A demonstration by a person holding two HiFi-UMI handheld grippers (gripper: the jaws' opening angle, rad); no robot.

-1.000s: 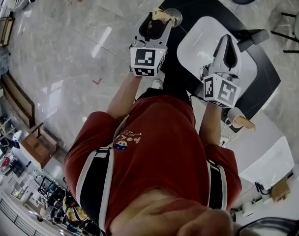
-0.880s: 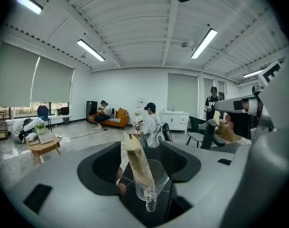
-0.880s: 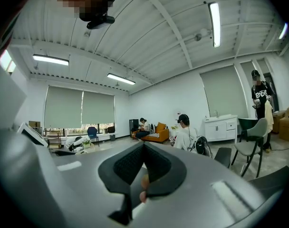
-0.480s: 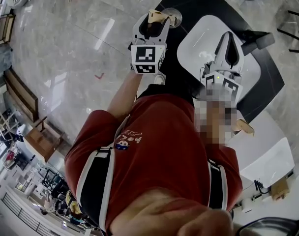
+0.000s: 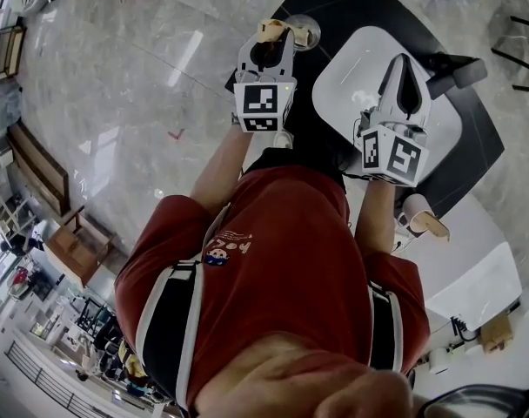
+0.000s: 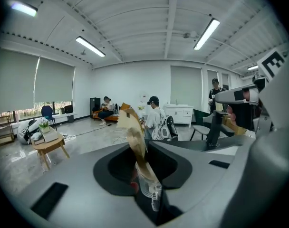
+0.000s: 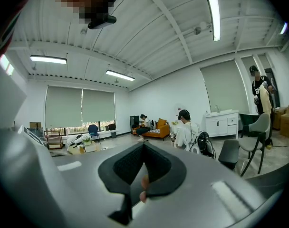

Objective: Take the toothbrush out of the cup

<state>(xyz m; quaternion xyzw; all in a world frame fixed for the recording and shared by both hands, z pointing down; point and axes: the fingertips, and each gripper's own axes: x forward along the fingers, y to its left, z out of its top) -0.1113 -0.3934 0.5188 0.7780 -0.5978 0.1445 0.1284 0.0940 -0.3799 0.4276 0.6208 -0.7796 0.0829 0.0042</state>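
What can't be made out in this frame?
Head view: the left gripper, jaws having just closed onto the toothbrush, hides its lower end and part of the cup.
Left gripper view: the clear piece at the toothbrush's foot, blurred; unidentifiable.
Right gripper view: pinkish blobs behind the shut right gripper, blurred.

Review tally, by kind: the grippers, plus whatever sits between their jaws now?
Grippers: 2 (left gripper, jaws just closed in on the clear cup; right gripper, jaws shut, empty)
Cups: 1
Toothbrushes: 1 (toothbrush standing in the cup)
Total: 4
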